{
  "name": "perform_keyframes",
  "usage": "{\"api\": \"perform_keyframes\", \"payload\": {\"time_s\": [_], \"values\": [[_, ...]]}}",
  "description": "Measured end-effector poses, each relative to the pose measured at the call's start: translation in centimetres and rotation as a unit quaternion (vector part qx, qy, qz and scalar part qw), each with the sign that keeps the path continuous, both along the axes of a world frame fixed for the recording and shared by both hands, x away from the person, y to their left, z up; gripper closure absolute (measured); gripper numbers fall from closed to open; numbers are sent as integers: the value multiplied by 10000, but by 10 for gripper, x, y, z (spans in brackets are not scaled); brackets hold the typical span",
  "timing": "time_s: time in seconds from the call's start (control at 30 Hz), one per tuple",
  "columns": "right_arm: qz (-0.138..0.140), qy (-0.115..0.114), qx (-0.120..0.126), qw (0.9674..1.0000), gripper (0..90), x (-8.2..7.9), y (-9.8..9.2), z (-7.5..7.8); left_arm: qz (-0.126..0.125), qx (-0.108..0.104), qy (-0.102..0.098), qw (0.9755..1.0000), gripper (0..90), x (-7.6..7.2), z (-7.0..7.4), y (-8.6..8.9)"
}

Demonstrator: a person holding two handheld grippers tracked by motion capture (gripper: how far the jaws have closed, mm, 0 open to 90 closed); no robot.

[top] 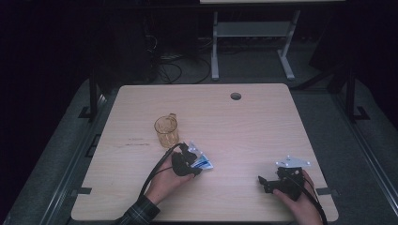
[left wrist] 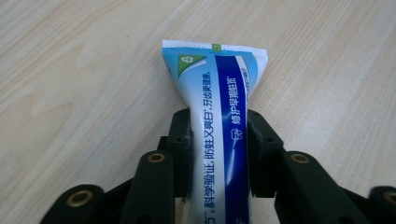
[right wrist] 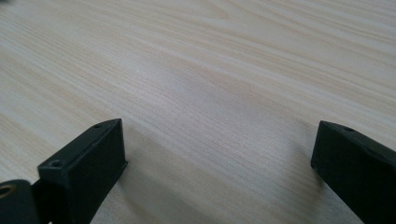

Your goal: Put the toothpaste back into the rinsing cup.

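A blue-and-white toothpaste tube (left wrist: 219, 98) lies flat on the wooden table (top: 244, 126), its crimped end pointing away from the camera. My left gripper (left wrist: 219, 140) is shut on the tube's middle, one jaw on each side. In the high view the left gripper (top: 192, 162) sits at the table's centre-front with the toothpaste tube (top: 203, 163) sticking out to the right. My right gripper (right wrist: 219, 149) stands open, its jaws wide apart over bare wood. The right gripper (top: 263, 183) is near the front right of the table, pointing left.
An amber see-through cup (top: 166, 131) with a handle stands upright just behind and left of the left gripper. A cable hole (top: 235, 96) is at the table's far edge. Beyond the table are a white desk frame (top: 253, 33) and loose cables on the floor.
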State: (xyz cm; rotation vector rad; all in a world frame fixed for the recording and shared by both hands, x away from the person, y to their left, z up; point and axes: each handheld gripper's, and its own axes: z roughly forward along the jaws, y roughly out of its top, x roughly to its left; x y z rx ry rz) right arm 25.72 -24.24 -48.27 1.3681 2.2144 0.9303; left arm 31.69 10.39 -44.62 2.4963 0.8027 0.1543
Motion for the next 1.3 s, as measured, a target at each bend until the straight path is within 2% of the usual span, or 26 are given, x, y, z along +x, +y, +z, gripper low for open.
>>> {"api": "perform_keyframes", "payload": {"time_s": [0.1,0.13,0.27,0.43,0.57,0.63,0.67,0.7,0.73,0.87,1.17,1.3], "values": [[1,1,0,10000,25,0,0,0,-13,-24,44,10000,695,1,1,1],[-1,1,1,10000,25,0,0,0,-14,-123,116,9999,713,2,3,3],[3,-1,-1,10000,25,0,0,0,-28,-283,231,9993,729,4,3,8],[3,-3,-1,10000,25,0,0,0,-126,-321,205,9992,736,3,4,7],[4,-3,-2,10000,25,0,0,0,-174,-490,215,9984,736,1,7,9],[4,-4,-1,10000,25,0,0,0,-155,-652,195,9976,736,1,9,10],[4,-2,-2,10000,25,0,0,0,-223,-639,193,9975,736,1,11,12],[0,1,1,10000,25,0,0,0,-243,-748,172,9967,736,1,12,14],[4,-3,-1,10000,25,0,0,0,-243,-748,172,9967,736,1,12,14],[4,-2,-1,10000,25,0,0,0,-248,-1033,153,9942,736,0,18,18],[4,-2,-1,10000,25,0,0,0,-321,-1404,-12,9896,741,-3,35,28],[3,-2,-1,10000,25,0,0,0,-359,-1628,-46,9860,742,-4,43,33]]}}
